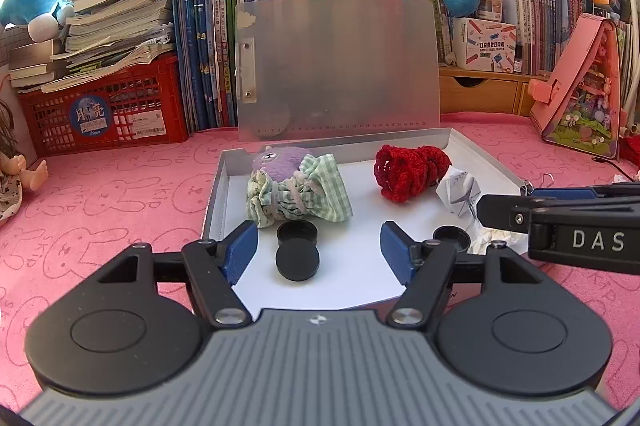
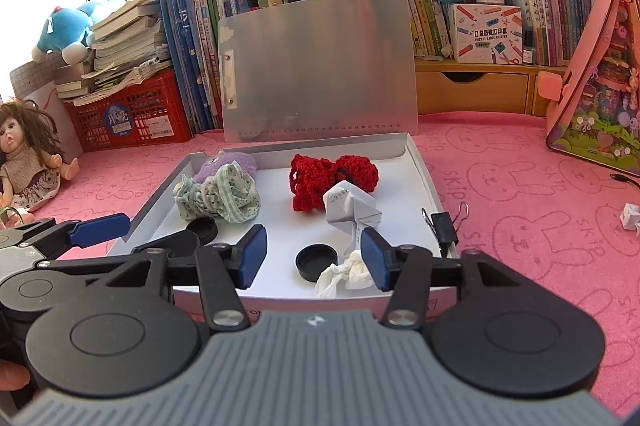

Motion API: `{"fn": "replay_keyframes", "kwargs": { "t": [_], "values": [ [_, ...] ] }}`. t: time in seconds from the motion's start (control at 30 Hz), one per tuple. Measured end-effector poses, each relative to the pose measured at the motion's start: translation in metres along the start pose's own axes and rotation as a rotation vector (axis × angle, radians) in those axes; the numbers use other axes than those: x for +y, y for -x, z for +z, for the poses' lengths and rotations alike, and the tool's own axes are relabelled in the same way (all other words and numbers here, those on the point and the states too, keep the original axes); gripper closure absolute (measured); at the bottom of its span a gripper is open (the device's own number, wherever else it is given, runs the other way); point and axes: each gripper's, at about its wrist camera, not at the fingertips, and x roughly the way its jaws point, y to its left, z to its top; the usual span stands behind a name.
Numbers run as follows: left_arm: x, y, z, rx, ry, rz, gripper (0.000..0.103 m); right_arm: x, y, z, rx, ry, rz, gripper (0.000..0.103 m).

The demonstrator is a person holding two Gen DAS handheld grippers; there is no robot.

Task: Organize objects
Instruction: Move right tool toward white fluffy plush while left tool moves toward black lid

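Observation:
A shallow white box [image 1: 218,194] lies on the pink mat. It holds a purple plush wrapped in green checked cloth [image 1: 298,192], a red crocheted piece [image 1: 408,172], a folded paper [image 1: 460,192], crumpled tissue [image 2: 348,272] and black caps. My left gripper [image 1: 318,252] is open above the box's near end, and two black caps [image 1: 298,246] lie on the floor between its pads, untouched. My right gripper [image 2: 314,258] is open too, over another black cap [image 2: 316,261], with the tissue by its right pad. Nothing is held.
A frosted clipboard [image 1: 340,66] leans behind the box against rows of books. A red crate [image 1: 104,106] and a doll [image 2: 28,162] stand at the left, a pink toy house [image 2: 600,86] at the right. A black binder clip [image 2: 446,226] sits by the box's right wall.

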Motion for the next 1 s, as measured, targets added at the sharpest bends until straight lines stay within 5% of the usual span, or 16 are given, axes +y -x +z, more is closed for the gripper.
{"fn": "replay_keyframes", "kwargs": {
  "t": [1.0],
  "values": [
    [0.0, 0.087, -0.066, -0.013, -0.029, -0.088, 0.018, 0.005, 0.081, -0.067, -0.07, 0.053, 0.033, 0.017]
  ]
}}
